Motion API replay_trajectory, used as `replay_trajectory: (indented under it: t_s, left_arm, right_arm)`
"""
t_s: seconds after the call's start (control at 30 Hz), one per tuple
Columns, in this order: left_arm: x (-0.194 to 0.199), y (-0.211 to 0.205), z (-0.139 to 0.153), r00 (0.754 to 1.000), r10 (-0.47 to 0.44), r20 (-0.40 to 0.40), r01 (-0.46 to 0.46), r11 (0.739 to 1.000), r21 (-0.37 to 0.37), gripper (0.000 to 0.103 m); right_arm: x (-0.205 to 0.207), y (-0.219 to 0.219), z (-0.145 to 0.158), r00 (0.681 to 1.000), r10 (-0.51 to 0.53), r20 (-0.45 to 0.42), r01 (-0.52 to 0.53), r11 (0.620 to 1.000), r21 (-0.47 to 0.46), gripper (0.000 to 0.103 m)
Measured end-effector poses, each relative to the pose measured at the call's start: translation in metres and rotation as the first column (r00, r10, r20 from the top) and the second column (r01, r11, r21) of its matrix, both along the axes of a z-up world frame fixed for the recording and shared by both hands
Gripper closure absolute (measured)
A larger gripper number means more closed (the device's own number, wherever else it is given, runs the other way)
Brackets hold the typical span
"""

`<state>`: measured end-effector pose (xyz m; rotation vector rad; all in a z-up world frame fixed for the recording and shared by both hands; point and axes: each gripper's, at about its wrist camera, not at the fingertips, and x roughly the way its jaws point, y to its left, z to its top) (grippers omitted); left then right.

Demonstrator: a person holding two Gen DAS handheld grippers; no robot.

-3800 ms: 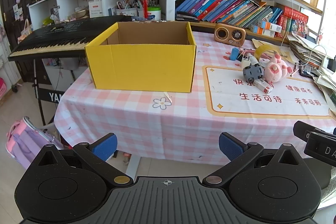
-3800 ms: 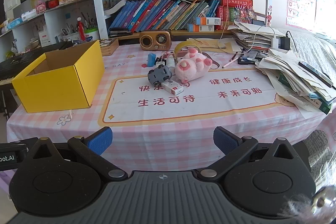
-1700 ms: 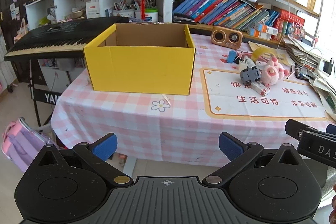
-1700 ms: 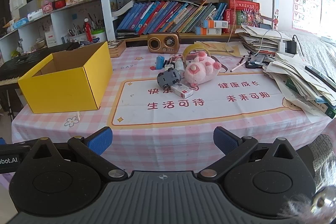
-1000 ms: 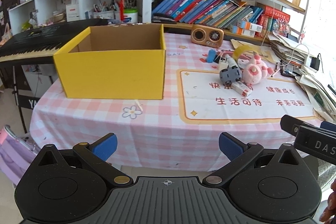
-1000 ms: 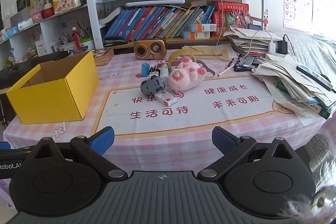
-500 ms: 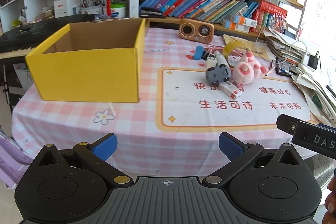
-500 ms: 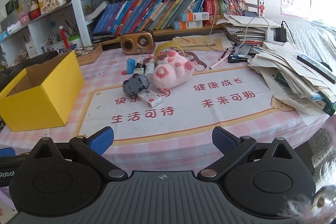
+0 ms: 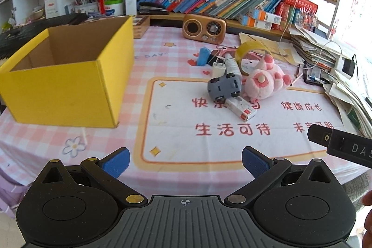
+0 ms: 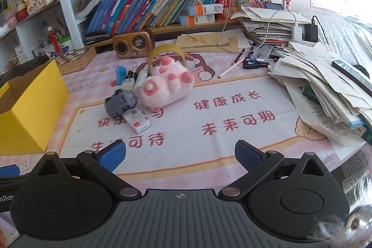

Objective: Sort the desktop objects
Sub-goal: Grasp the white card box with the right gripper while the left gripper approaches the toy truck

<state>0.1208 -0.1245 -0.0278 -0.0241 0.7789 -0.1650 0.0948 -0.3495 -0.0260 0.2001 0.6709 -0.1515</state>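
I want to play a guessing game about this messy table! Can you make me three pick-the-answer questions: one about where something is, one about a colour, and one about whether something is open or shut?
1. Where is the grey toy car?
A. inside the yellow box
B. on the table beside the pink plush toy
C. on the bookshelf

2. What colour is the plush toy?
A. green
B. black
C. pink

3. How is the right claw?
A. open, holding nothing
B. shut on the car
C. shut on a pen

Answers:
1. B, the car sits against the plush, outside the yellow box.
2. C, its fur is pink.
3. A, its blue pads stand wide apart with only tablecloth between them.
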Motion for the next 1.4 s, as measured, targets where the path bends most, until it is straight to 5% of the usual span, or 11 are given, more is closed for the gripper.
replay_trajectory:
  t_s: [0.23,0.5,1.0,1.4]
  left_arm:
    - [0.016,-0.020,-0.001,1.000,0.005,-0.008,-0.005,1.000,-0.005,0.000]
    - [0.032,-0.028,0.005,0.996,0.090,0.002,-0.090,0.996,0.030,0.000]
    - [0.041,-0.013,0.007,0.964,0.266,-0.003,-0.266,0.963,0.052,0.000]
    - [0.050,-0.023,0.011,0.970,0.243,0.013,-0.243,0.969,0.044,0.001]
  right_arm:
    - [0.025,-0.020,-0.002,0.999,0.053,0.005,-0.053,0.998,0.017,0.009]
    - [0.065,-0.024,-0.012,0.980,0.193,-0.056,-0.190,0.980,0.053,0.037]
    - [0.133,0.007,-0.045,0.881,0.456,-0.130,-0.453,0.890,0.051,0.049]
    - [0.153,0.028,-0.060,0.809,0.570,-0.146,-0.580,0.814,-0.030,0.070]
